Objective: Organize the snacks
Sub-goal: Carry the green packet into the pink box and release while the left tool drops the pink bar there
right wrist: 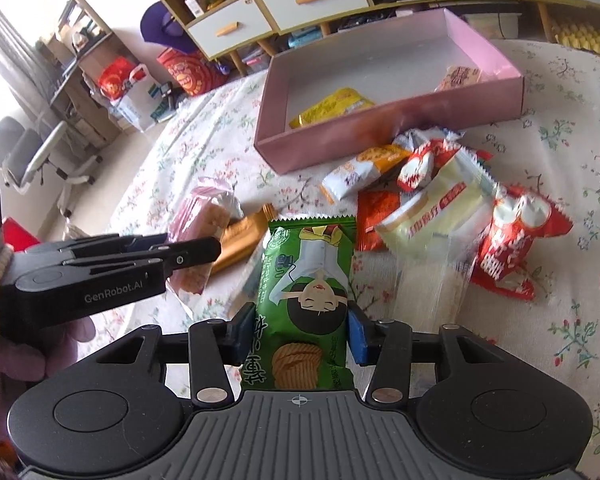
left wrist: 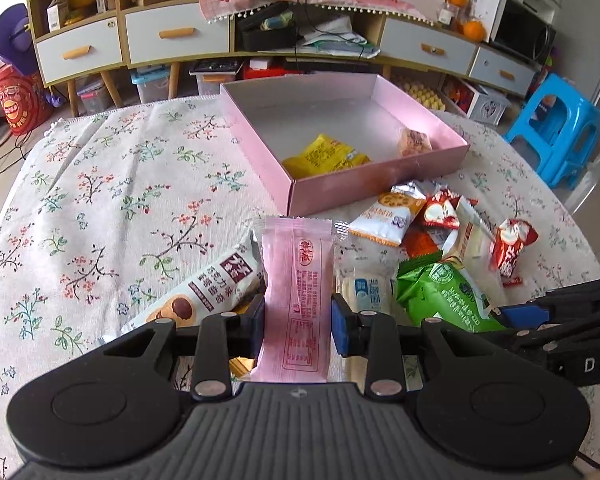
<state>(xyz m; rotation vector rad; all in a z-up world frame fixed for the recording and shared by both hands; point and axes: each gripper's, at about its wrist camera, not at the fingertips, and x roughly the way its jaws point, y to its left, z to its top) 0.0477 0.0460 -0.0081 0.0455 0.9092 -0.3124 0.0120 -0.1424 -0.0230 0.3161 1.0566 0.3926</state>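
Floral cloth (left wrist: 112,200) covers worktop by drawer cabinet (left wrist: 172,36); left tool (left wrist: 298,320) grips pink packet (left wrist: 296,304), right tool (right wrist: 300,330) grips green packet (right wrist: 306,304).

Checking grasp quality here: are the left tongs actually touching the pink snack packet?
Touching. The left wrist view shows the left tongs closed on the pink snack packet, both pads pressed against its sides with no gap, pinching the wrapper narrower there.
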